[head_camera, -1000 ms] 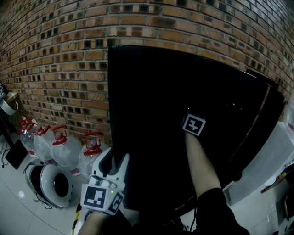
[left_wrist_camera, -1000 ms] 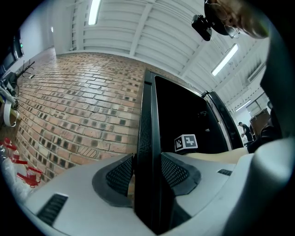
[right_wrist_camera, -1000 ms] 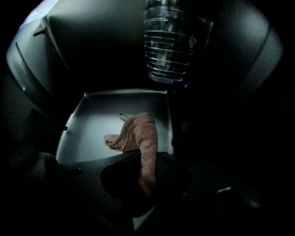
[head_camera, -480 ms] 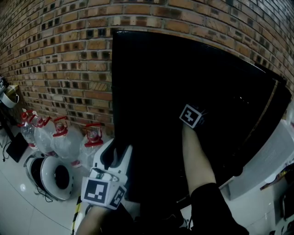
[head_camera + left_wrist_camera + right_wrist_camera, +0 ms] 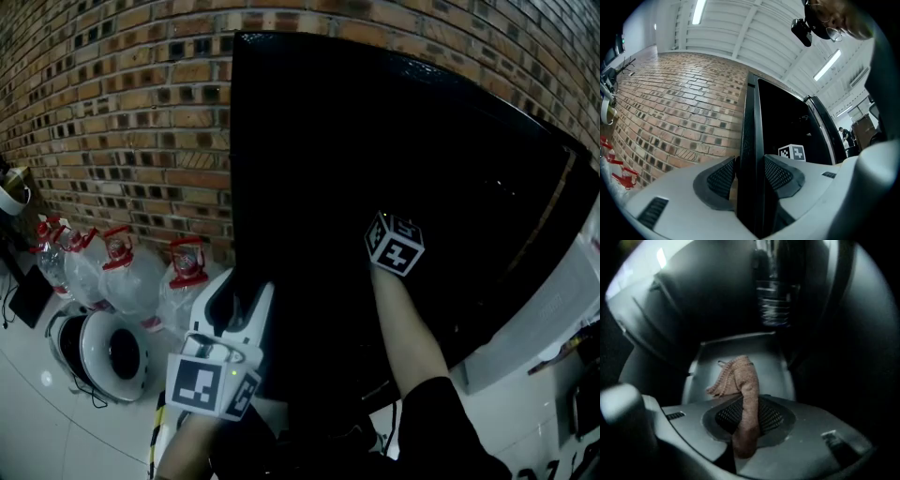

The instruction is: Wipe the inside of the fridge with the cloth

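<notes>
The black fridge (image 5: 394, 131) stands open against a brick wall, its inside dark in the head view. My left gripper (image 5: 240, 302) is shut on the edge of the fridge door (image 5: 751, 117), one pad on each face of the black panel. My right arm reaches into the fridge; only its marker cube (image 5: 394, 244) shows from above. In the right gripper view my right gripper (image 5: 749, 416) is shut on a pinkish-brown cloth (image 5: 740, 376), which sticks up from the jaws over a pale fridge shelf (image 5: 780, 364).
A clear bottle (image 5: 773, 305) stands at the back above the shelf. Several water jugs with red caps (image 5: 122, 281) and a round white appliance (image 5: 103, 352) sit on the floor left of the fridge. A white surface (image 5: 553, 319) lies to the right.
My right gripper has sunk a little lower inside the fridge with the cloth. The left gripper stays on the door edge. The head view has tilted down.
</notes>
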Demonstrator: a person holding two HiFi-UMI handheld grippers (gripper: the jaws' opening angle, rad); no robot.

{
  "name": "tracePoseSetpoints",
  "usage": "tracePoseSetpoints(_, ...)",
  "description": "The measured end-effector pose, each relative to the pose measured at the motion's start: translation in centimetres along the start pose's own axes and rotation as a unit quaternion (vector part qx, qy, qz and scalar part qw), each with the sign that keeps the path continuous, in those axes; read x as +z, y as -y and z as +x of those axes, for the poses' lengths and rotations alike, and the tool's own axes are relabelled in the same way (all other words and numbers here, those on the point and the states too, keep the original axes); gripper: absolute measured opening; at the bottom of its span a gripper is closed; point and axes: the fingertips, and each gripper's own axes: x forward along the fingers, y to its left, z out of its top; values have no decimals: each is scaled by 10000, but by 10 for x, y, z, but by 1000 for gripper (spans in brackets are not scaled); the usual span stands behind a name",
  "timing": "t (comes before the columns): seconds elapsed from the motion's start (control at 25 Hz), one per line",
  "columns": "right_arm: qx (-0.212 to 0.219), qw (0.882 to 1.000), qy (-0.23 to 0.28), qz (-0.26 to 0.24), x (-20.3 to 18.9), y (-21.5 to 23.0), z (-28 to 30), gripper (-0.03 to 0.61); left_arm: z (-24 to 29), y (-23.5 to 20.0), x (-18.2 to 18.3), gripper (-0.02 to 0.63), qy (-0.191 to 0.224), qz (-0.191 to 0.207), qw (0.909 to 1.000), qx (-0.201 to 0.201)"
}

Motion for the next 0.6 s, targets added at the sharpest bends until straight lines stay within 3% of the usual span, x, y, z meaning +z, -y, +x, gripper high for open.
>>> tracePoseSetpoints(0.16, 1058, 9935, -384, 148, -34, -61, -2, 75, 0, 1, 0, 199, -42, -12, 10000, 7)
tracePoseSetpoints(0.28, 1618, 9849, -602, -134, -50, -105, -2, 75, 0, 3, -1, 199, -85, 5, 10000, -20)
tracePoseSetpoints(0.4, 1896, 9783, -729, -407, -71, -133, 2, 75, 0, 4, -1, 199, -99, 55, 9999, -17)
tracePoseSetpoints(0.6, 1955, 9766, -739, -499, -87, -159, 19, 75, 1, 3, -2, 201, -134, 146, 9998, -25)
